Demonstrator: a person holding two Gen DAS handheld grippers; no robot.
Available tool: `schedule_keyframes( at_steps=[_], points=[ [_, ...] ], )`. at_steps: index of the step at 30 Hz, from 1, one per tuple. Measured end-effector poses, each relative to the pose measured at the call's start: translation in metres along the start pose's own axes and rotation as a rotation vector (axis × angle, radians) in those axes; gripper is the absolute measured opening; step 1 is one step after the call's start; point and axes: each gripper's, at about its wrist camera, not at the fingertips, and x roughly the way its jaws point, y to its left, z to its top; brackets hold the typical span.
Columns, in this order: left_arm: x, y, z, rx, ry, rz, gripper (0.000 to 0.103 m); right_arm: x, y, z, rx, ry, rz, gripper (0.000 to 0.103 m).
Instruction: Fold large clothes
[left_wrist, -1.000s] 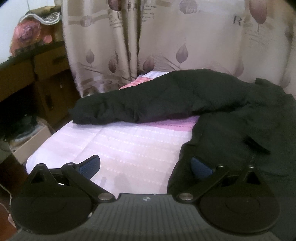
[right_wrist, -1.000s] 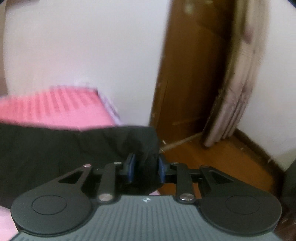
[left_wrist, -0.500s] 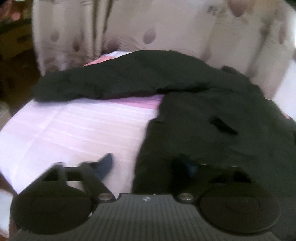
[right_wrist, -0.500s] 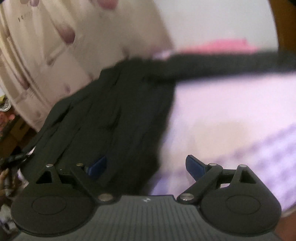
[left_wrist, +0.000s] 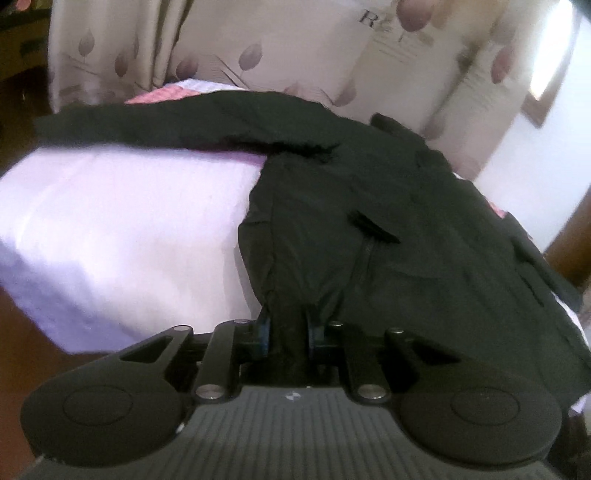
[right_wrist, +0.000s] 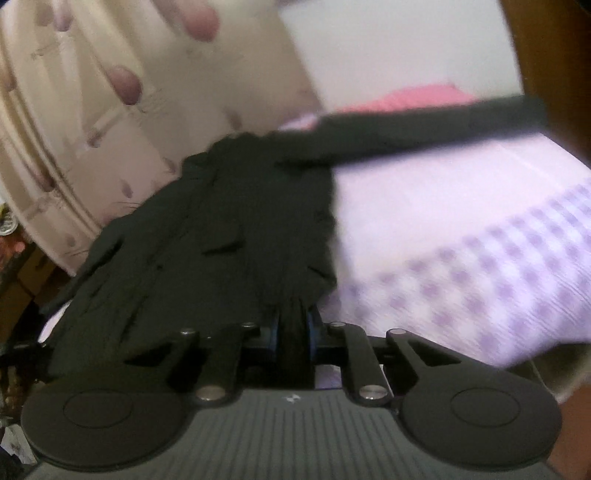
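Both-handed, left claw (left_wrist: 287, 332) and right claw (right_wrist: 292, 334) each pinched on the black jacket (left_wrist: 388, 221) hem — checked bedsheet (right_wrist: 480, 266) only rightward.

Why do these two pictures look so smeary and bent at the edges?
Left wrist view: fisheye bowing, curtain soft, black jacket fairly clear, left tongs sharp. Right wrist view: heavier motion smear over the checked bedsheet and sleeve; right tongs stay crisp.

Hidden, cropped and blurred parts

The black jacket (left_wrist: 388, 221) runs off the left-wrist view's right edge, and its bunched hem covers the left gripper (left_wrist: 287, 330) pads; the right-wrist view is smeared, blurring the curtain (right_wrist: 110, 110) and bedsheet (right_wrist: 480, 240) pattern.
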Motion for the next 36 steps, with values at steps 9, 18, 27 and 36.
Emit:
schedule_keyframes(
  at_steps=[9, 18, 27, 36],
  points=[
    [-0.047, -0.010, 0.013, 0.025, -0.127, 0.051, 0.082, -0.017, -0.028, -0.017, 0.156, -0.034, 0.028, 0.061],
    [-0.037, -0.076, 0.070, 0.055, -0.302, -0.032, 0.103, -0.039, -0.058, 0.022, 0.326, -0.278, 0.146, 0.082],
    [0.084, -0.136, 0.105, 0.085, -0.312, 0.018, 0.103, 0.002, -0.137, 0.071, 0.525, -0.367, 0.100, 0.082],
    [0.150, -0.124, 0.098, 0.119, -0.354, 0.135, 0.103, 0.066, -0.221, 0.120, 0.702, -0.387, 0.018, 0.082]
  ],
)
